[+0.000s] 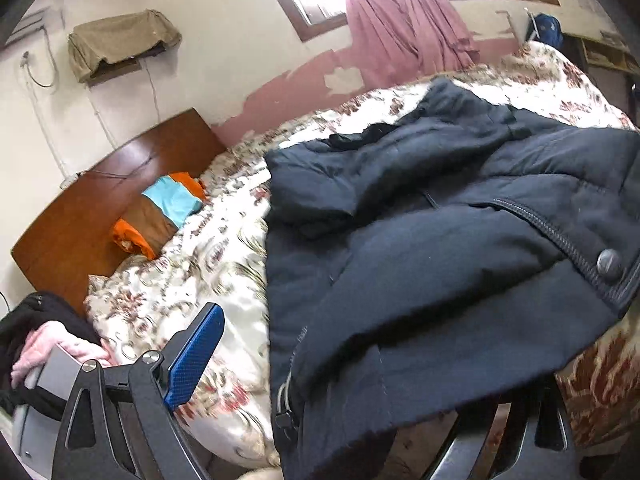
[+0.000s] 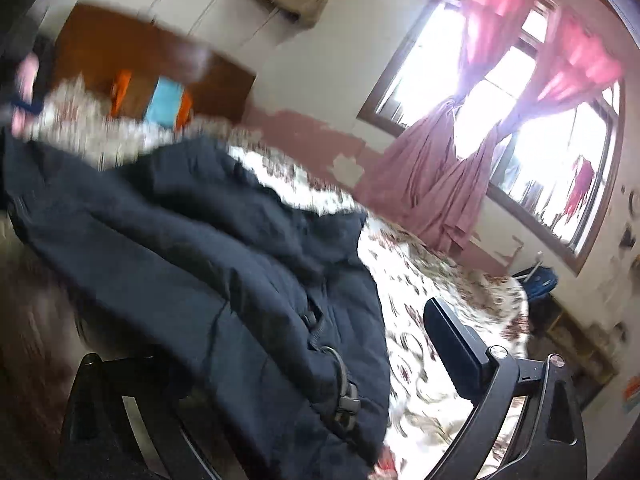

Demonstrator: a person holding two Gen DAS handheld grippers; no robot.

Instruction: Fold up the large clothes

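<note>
Now both hand-held grippers, left [image 1: 360, 412] and right [image 2: 256, 368], wide apart over the navy jacket [image 1: 440, 216].

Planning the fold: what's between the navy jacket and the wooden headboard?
In the left wrist view, flowered bedspread and a striped pillow separate jacket from headboard.

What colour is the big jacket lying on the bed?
Dark navy blue jacket, clearest in the left wrist view.
</note>
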